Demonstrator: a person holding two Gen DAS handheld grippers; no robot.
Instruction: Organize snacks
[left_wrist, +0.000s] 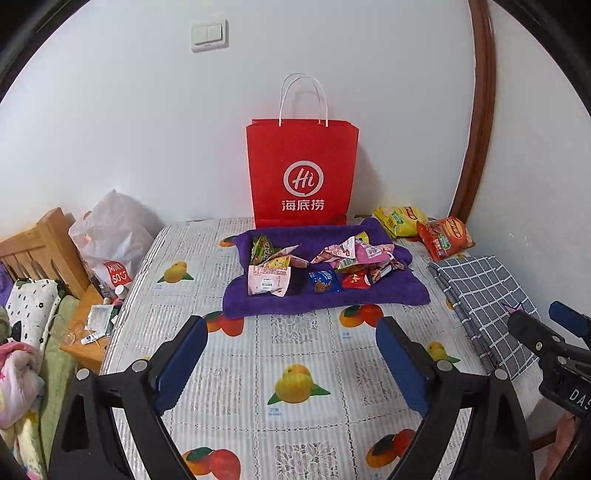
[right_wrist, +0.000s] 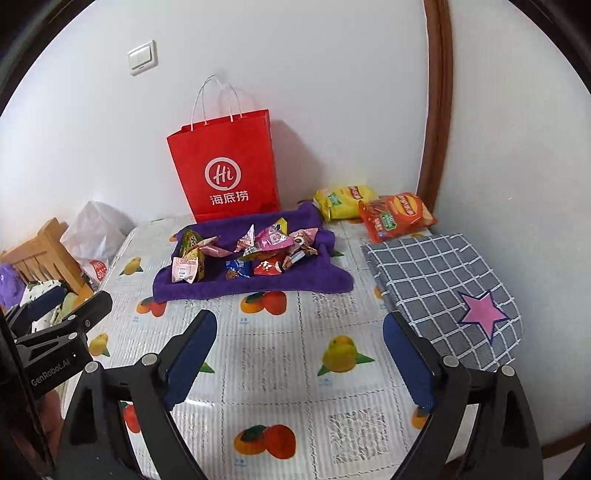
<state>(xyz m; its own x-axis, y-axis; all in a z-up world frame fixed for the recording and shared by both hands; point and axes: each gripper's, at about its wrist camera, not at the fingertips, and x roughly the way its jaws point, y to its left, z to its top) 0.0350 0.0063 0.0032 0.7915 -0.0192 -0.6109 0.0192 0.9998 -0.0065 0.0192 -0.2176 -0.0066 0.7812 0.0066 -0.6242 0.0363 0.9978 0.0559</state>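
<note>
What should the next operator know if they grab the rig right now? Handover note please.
Left gripper: open, empty, hovering over the fruit-print tablecloth.
Right gripper: open, empty, same height, beside the grey checked cloth.
Small snack packets lie in a loose pile on the purple towel mid-table.
Yellow chip bag and orange chip bag lie at the back right corner by the wall.
Red paper bag stands upright behind the towel, against the wall.
Done: nothing visibly sorted yet.
Left: all of it; I'd guess packets go first.
</note>
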